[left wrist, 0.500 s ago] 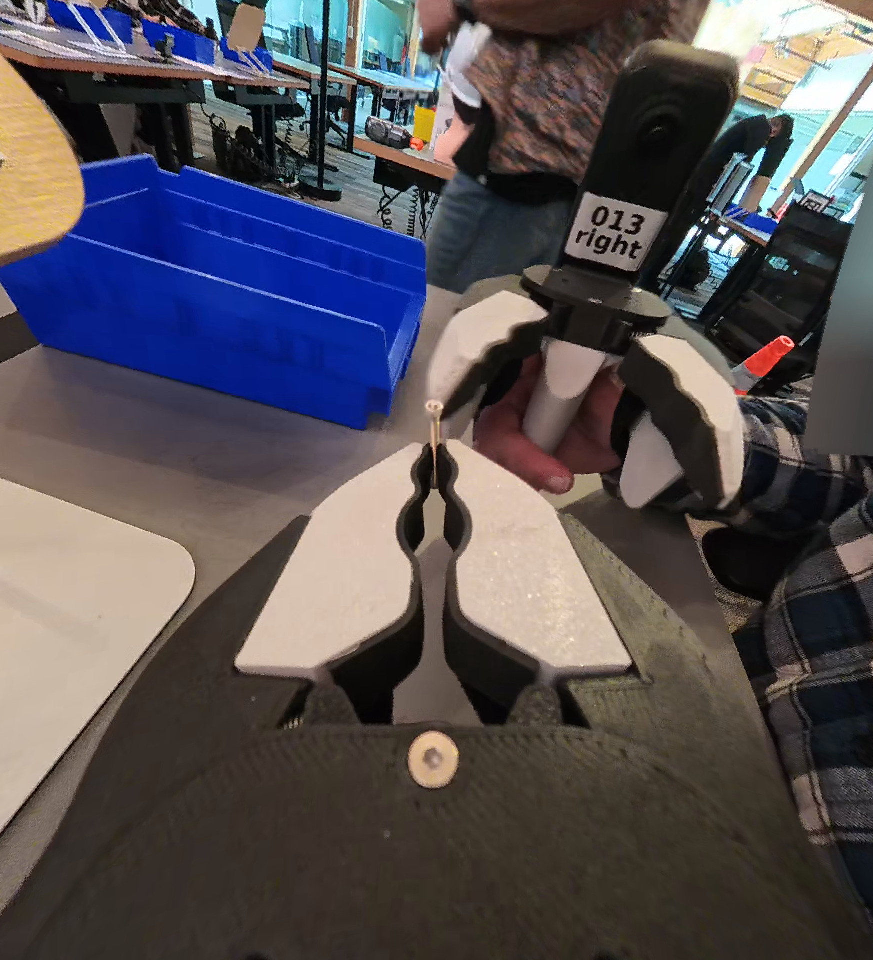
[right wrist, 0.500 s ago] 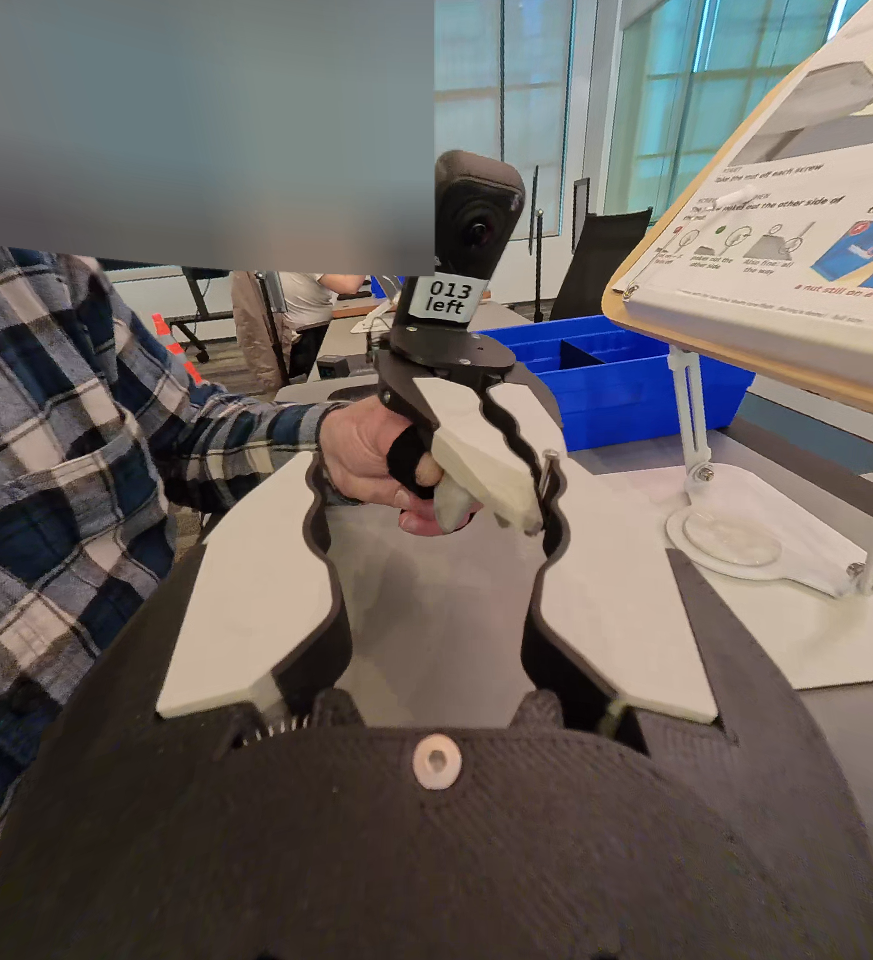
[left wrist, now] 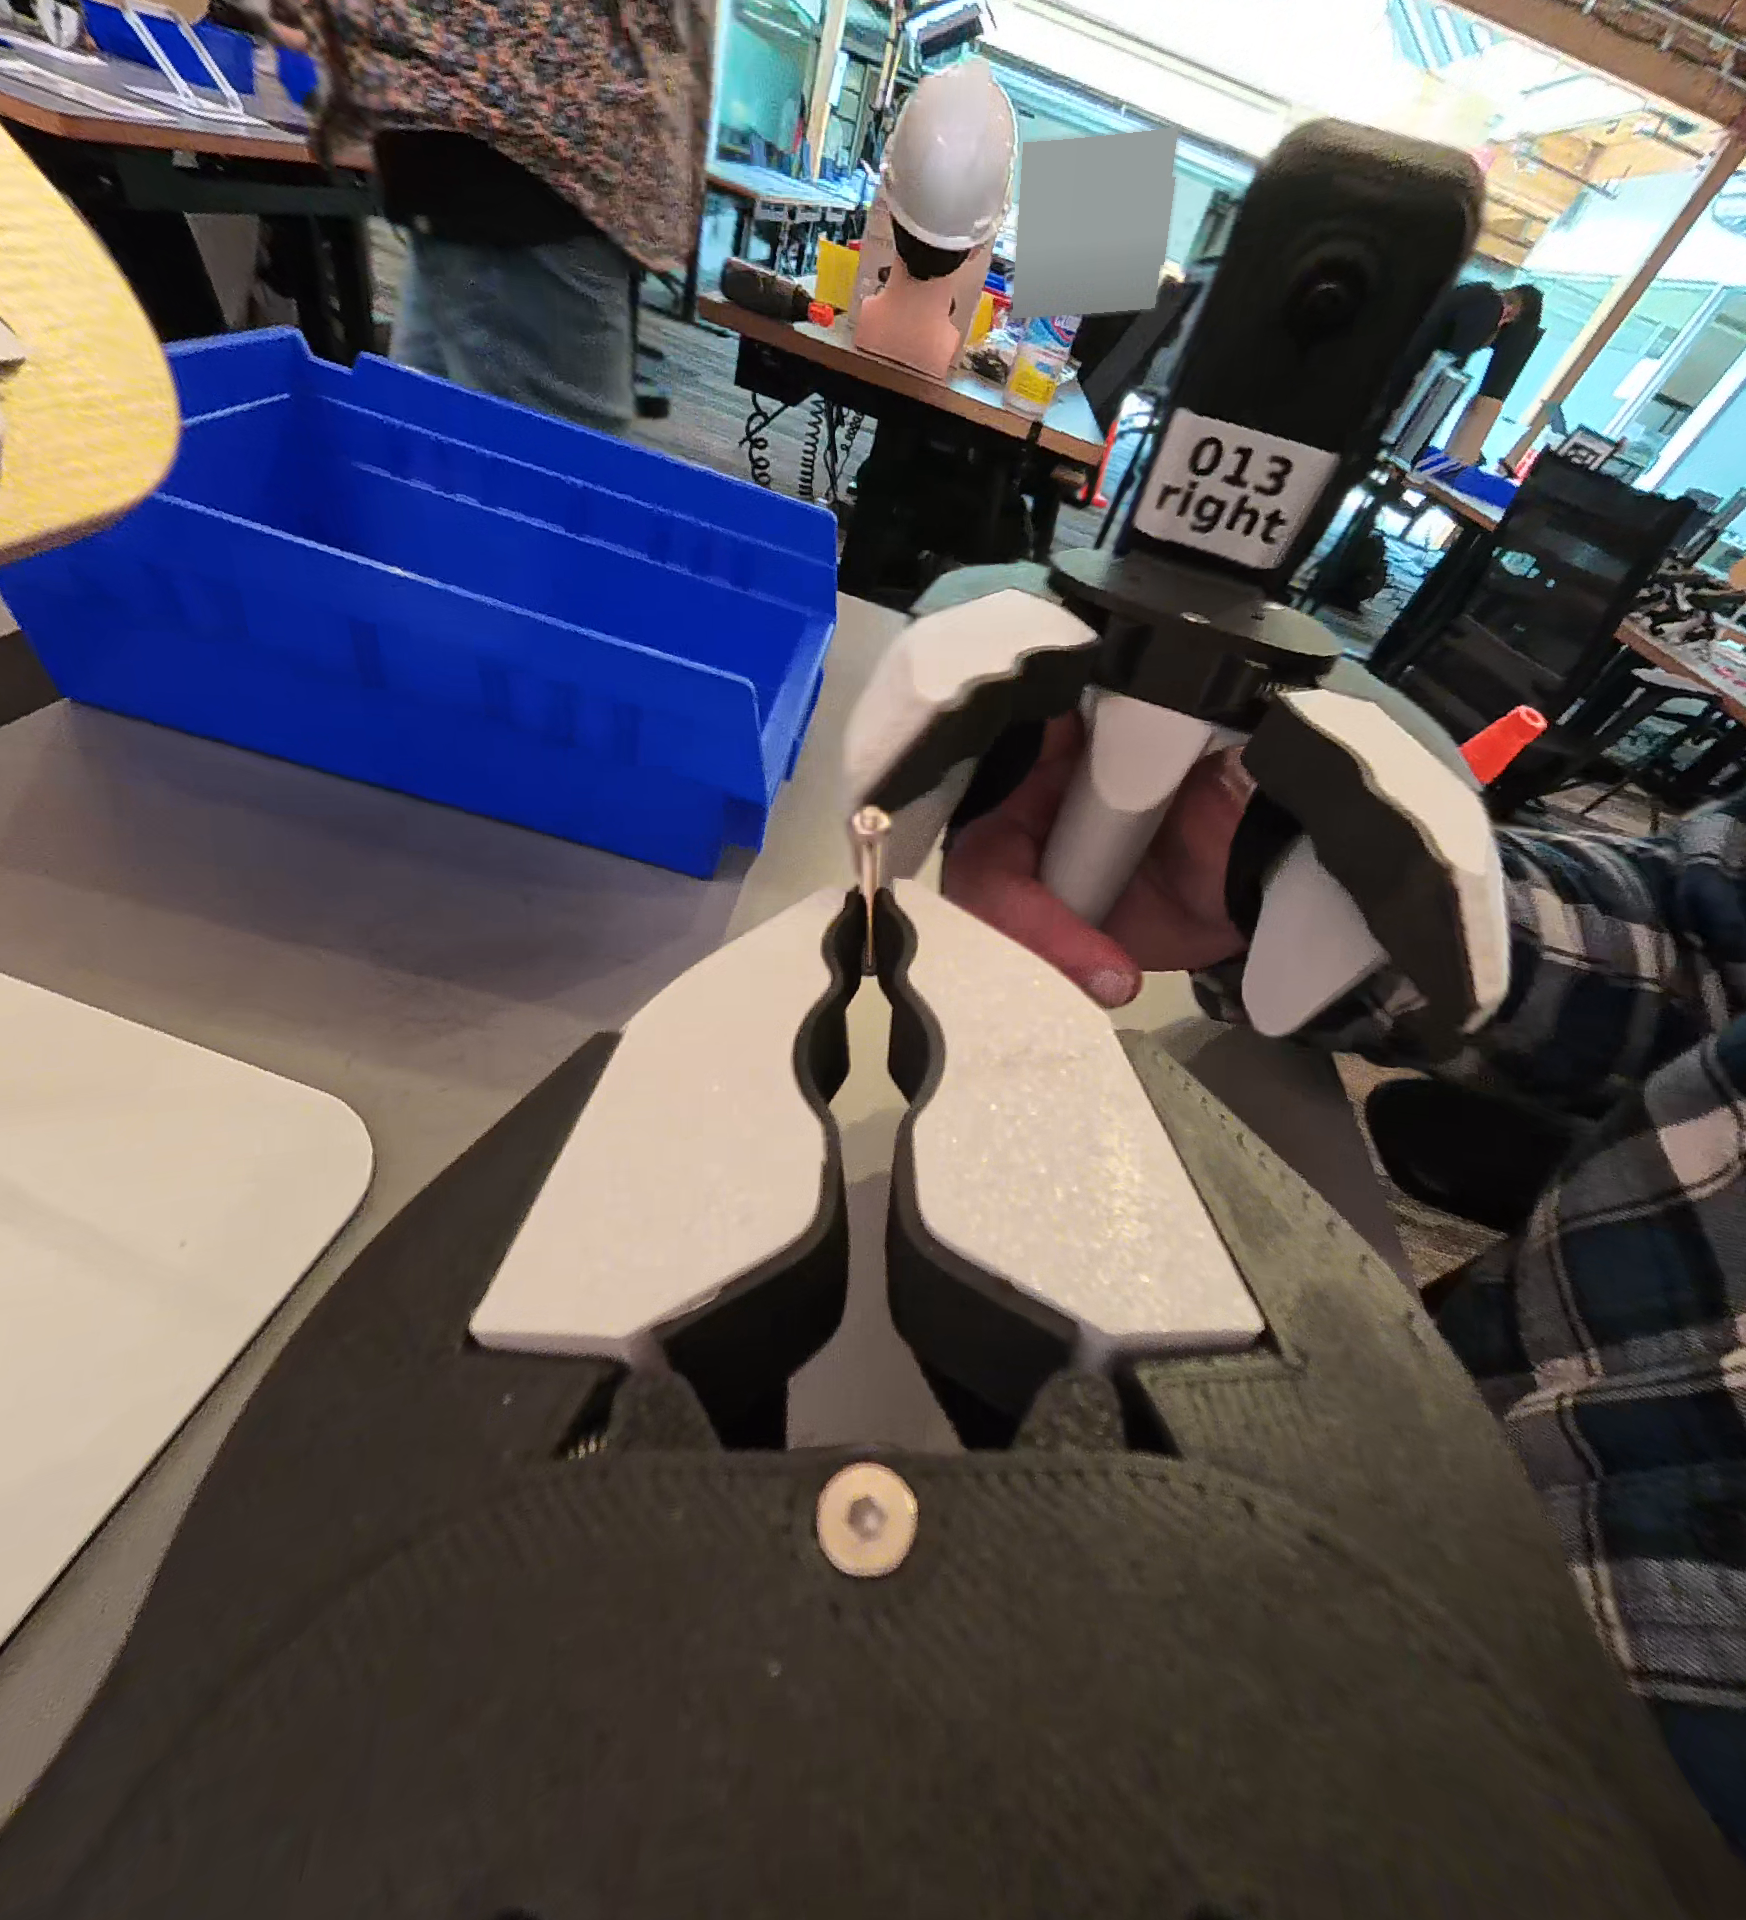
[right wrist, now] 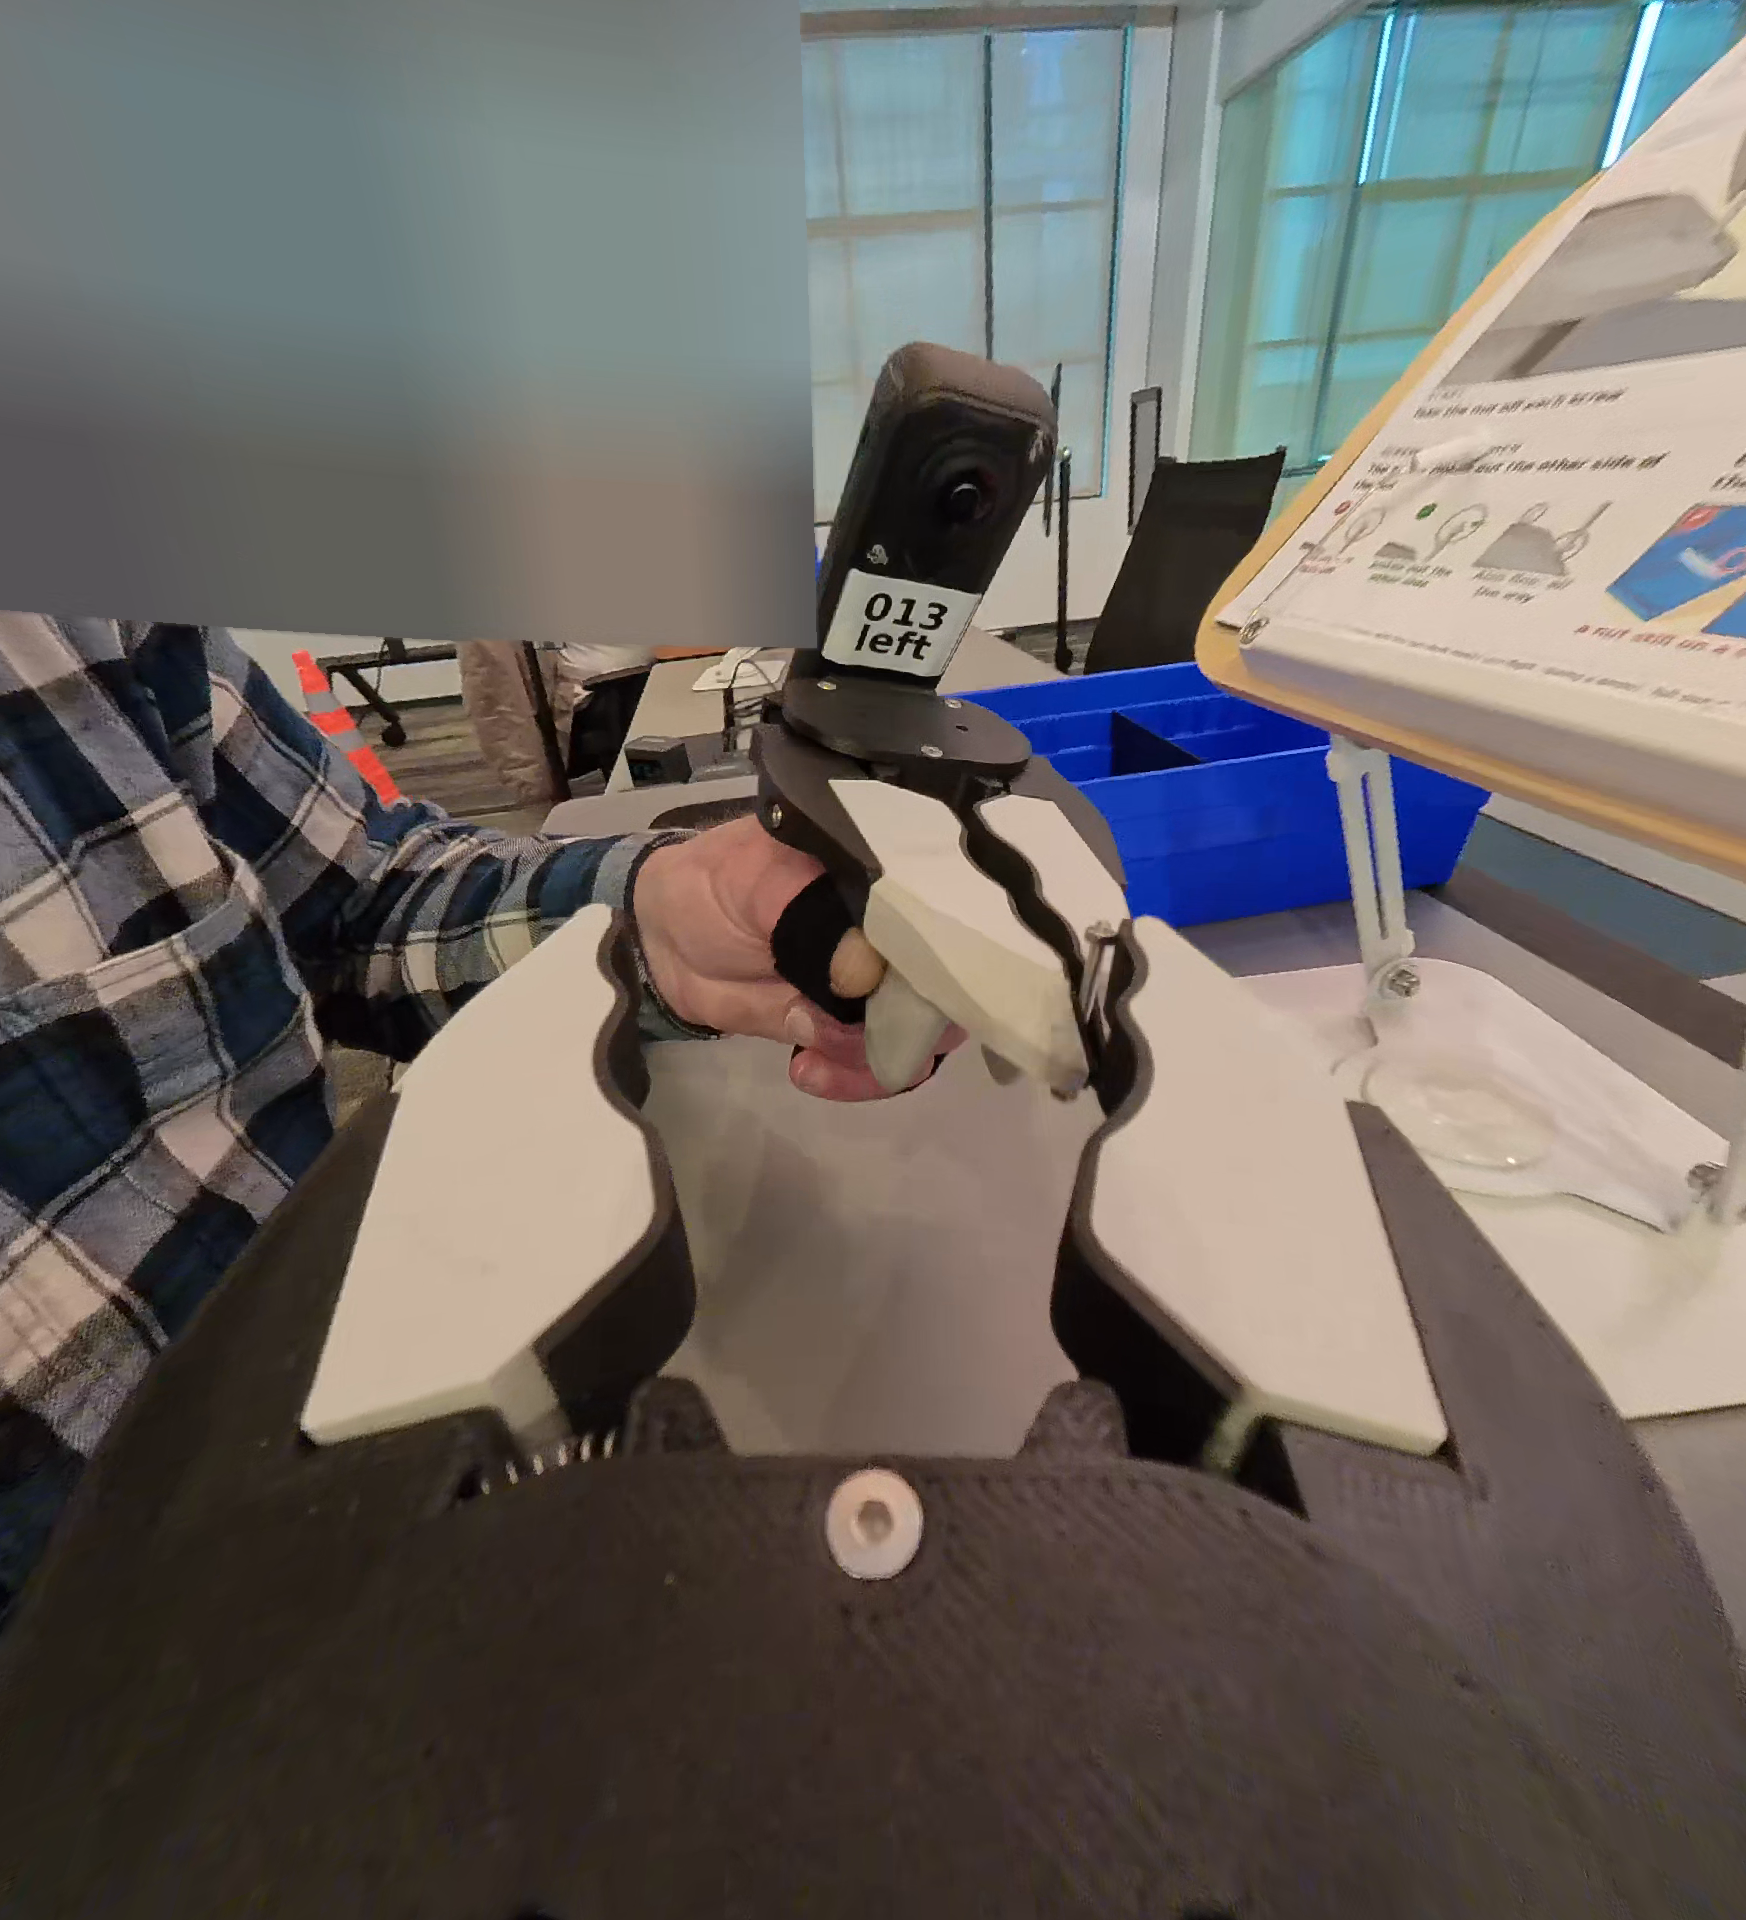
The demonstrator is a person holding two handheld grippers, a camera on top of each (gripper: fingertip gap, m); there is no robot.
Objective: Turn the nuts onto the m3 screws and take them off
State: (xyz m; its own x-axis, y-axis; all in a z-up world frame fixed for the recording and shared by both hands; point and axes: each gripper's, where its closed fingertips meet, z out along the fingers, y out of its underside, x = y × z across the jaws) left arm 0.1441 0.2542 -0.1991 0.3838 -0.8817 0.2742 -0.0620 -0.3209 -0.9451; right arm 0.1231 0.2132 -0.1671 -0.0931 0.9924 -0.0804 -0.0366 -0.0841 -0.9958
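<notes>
Two grippers face each other above a grey table (left wrist: pixel 349 935), with a blue bin (left wrist: pixel 453 613) at the far side and a tilted instruction board (right wrist: pixel 1575 499) on a white stand (right wrist: pixel 1388 914). The right gripper (right wrist: pixel 874 997) stands wide open, gripping nothing; its right-hand fingertip (right wrist: pixel 1149 966) lies just beside the other gripper's tips. The left gripper (left wrist: pixel 867 914) is clenched on a small metal screw (left wrist: pixel 869 842), its pads pressed against the shank. The screw stands nearly upright, its head poking above the fingertips, close under one finger (left wrist: pixel 952 686) of the open gripper.
</notes>
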